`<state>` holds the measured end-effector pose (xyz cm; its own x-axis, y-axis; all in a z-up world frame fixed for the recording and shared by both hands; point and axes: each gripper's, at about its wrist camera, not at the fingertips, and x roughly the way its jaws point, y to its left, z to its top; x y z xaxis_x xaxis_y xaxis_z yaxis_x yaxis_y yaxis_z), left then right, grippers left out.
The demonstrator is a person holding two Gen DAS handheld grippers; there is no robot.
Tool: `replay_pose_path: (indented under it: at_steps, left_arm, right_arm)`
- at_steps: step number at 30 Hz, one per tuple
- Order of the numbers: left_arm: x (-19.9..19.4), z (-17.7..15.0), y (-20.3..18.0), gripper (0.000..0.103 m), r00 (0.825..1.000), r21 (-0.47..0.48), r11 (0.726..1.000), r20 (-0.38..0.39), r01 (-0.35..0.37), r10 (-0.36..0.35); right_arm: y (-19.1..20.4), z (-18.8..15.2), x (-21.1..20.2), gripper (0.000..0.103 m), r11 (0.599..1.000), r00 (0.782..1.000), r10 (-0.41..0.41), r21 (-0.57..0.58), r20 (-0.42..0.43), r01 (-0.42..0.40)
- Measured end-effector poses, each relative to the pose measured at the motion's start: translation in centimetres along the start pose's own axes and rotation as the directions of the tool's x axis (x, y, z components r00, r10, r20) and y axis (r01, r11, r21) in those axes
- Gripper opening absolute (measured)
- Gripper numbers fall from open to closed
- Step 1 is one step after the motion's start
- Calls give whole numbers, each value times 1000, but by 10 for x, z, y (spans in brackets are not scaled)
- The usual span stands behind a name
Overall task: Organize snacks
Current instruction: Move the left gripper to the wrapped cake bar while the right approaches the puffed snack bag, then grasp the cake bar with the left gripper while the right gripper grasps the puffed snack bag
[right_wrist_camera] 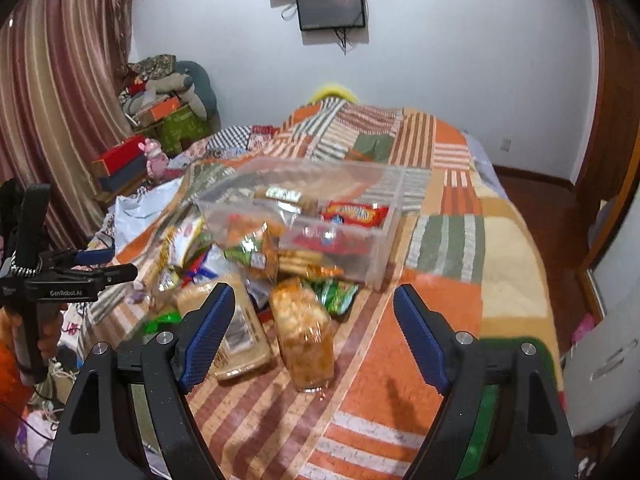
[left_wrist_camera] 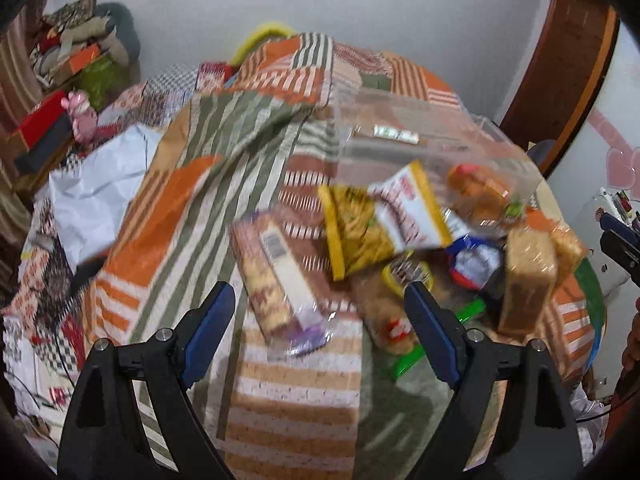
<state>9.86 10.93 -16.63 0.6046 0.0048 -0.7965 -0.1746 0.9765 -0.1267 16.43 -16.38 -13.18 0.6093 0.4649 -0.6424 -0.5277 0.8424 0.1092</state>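
Left claw point(left_wrist_camera: 320, 316) spread empty, right claw point(right_wrist_camera: 314, 320) spread empty, snack pile point(right_wrist_camera: 248, 264) beside clear bin point(right_wrist_camera: 384, 248), bare quilt point(right_wrist_camera: 460, 240) rightward

The snack packets point(right_wrist_camera: 248, 264) are lying in a heap on the bed point(right_wrist_camera: 448, 240), just before the plastic box point(right_wrist_camera: 320, 216). Some packets are lying inside the box. A wrapped cracker pack point(right_wrist_camera: 304, 340) is lying nearest, right of the heap.

One clear plastic storage box point(right_wrist_camera: 384, 216) and a loose pile of snack packets on one patchwork bed point(right_wrist_camera: 448, 240).

Inside the box: one red biscuit packet point(right_wrist_camera: 354, 213) and one brown bar with a green-and-white label point(right_wrist_camera: 285, 194). Outside it: one yellow-edged packet of noodle-like snacks point(left_wrist_camera: 352, 232), one clear-wrapped cracker sleeve point(right_wrist_camera: 304, 340), and several more packets, too blurred to count exactly.
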Motion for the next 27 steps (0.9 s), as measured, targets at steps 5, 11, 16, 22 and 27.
replay_pose_path:
  at_steps: [5, 11, 16, 22, 27]
  left_arm:
    - [16, -5, 8, 87, 999, -26, 999, -21, -29, 28]
    - [34, 2, 19, 87, 999, -69, 996, -20, -51, 50]
    - [48, 4, 29, 79, 995, -94, 991, -19, -95, 94]
    - [67, 5, 38, 64, 995, -132, 986, -26, -101, 98]
    - [69, 7, 30, 45, 991, -85, 988, 13, -128, 130]
  right_arm:
    - [-4, -17, 15, 79, 999, 999, 8, 31, -52, -7]
    - [-7, -24, 24, 72, 997, 994, 49, 69, -97, -42]
    - [-5, -25, 30, 59, 996, 991, 62, 68, -116, -55]
    - [-4, -28, 42, 40, 993, 984, 95, 88, -151, -82]
    - [-3, -28, 43, 31, 990, 984, 105, 109, -145, -90]
